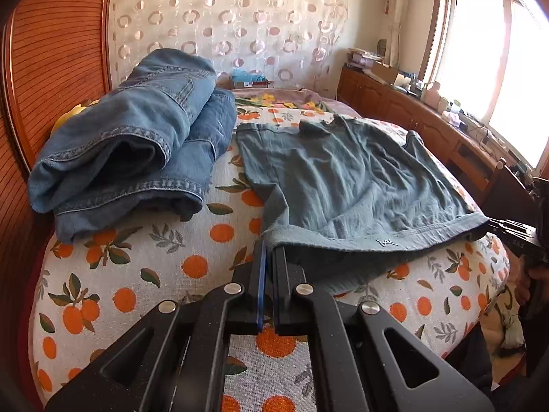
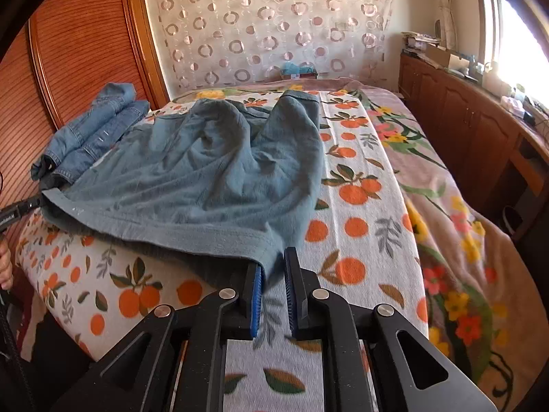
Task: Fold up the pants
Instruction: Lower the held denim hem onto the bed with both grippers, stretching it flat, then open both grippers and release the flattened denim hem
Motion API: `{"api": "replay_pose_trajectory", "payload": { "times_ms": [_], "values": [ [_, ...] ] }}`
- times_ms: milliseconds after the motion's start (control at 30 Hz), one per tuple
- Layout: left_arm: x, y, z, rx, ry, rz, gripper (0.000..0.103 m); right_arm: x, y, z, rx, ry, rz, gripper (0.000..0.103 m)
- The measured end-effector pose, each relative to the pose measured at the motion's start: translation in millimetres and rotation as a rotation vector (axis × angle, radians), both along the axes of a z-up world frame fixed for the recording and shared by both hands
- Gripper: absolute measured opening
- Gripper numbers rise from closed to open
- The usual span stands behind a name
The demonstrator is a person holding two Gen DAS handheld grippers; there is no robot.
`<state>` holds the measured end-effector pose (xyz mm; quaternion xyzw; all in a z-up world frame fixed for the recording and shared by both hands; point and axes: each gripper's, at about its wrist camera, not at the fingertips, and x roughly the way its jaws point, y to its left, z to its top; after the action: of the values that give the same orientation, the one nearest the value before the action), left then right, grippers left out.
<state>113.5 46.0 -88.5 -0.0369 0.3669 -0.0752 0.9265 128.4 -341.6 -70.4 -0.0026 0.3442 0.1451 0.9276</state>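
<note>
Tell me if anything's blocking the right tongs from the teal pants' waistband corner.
Nothing visible does. The right tongs stand open right at the near corner of the teal pants; the folded jeans sit off to the far left.

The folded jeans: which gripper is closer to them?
Left. The left gripper clamps the teal pants' waistband corner beside the jeans; the right gripper sits at the far corner.

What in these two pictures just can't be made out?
- Left wrist view: the yellow thing sits behind the folded jeans; unidentifiable.
- Both views: clutter on the wooden counter is too small and washed out by window glare.
- Right wrist view: the teal pants hide the sheet beneath.
</note>
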Motion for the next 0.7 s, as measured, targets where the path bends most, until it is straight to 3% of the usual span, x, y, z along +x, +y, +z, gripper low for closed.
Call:
{"api": "replay_pose_trajectory", "payload": {
  "times_ms": [333,400,700],
  "values": [
    [2.2,4.0,-4.6,-0.015,0.01,0.004,0.004,-8.3,-2.9,-7.9,0.024,0.017,-0.017,0.014],
    [0.6,4.2,-2.0,-0.018,0.002,0.002,0.004,-9.7,-3.7,-6.1,0.033,0.016,-0.012,0.008],
    [-33.3,3.0,19.8,-0.042,-0.044,-0.015,0.004,-43.5,-19.1,29.5,0.049,-0.042,0.025,0.003]
  ]
}}
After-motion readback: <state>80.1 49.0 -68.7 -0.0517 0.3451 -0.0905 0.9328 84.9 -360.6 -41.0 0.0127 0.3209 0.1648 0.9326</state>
